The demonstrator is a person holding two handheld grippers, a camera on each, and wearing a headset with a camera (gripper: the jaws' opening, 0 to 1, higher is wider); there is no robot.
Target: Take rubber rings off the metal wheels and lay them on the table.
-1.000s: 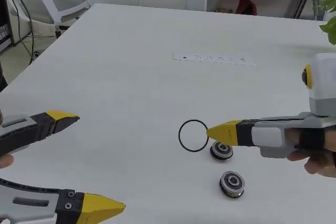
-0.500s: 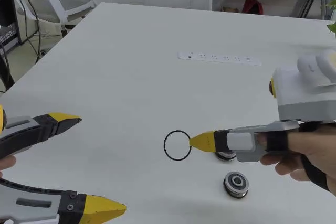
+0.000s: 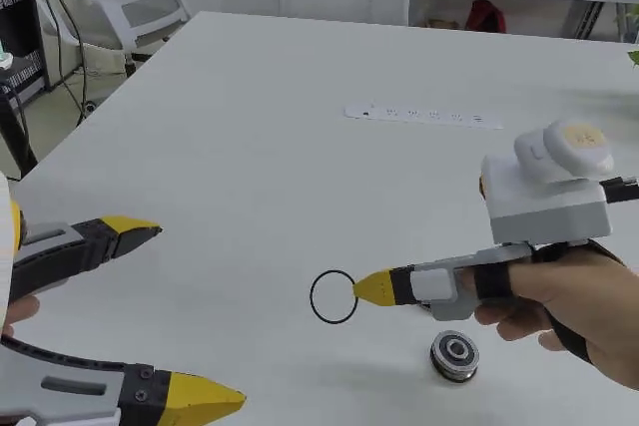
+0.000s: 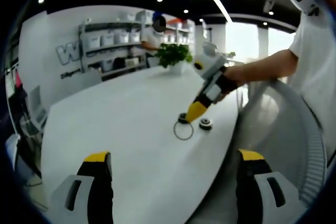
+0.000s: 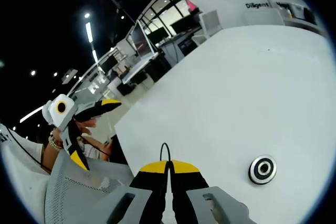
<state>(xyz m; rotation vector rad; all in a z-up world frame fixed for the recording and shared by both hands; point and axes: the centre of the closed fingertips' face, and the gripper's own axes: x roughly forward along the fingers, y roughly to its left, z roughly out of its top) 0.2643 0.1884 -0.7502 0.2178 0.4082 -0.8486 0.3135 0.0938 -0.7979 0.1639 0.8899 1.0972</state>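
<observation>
The right gripper is closed tight, its yellow tips pinching the ring by its rim. The black loop sticks out past the tips toward the middle of the table, and I cannot tell whether it rests on the top or hangs just above it. In the right gripper view the jaws meet with no gap, and the ring shows edge-on as a thin dark arc rising from between them. A wheel lies flat on the table just beside that gripper, on the person's side, apart from the ring and touched by nothing. In the left gripper view a second wheel sits right behind the right gripper's tip, close to the first and partly hidden by it. Whether either wheel has a ring on it is too small to tell. The left gripper is held near the table's edge, well apart from the ring and wheels, with its two jaws spread wide and nothing between them. Its own view shows them far apart at the bottom, with the ring centred beyond them. A white power strip lies farther back on the table.
</observation>
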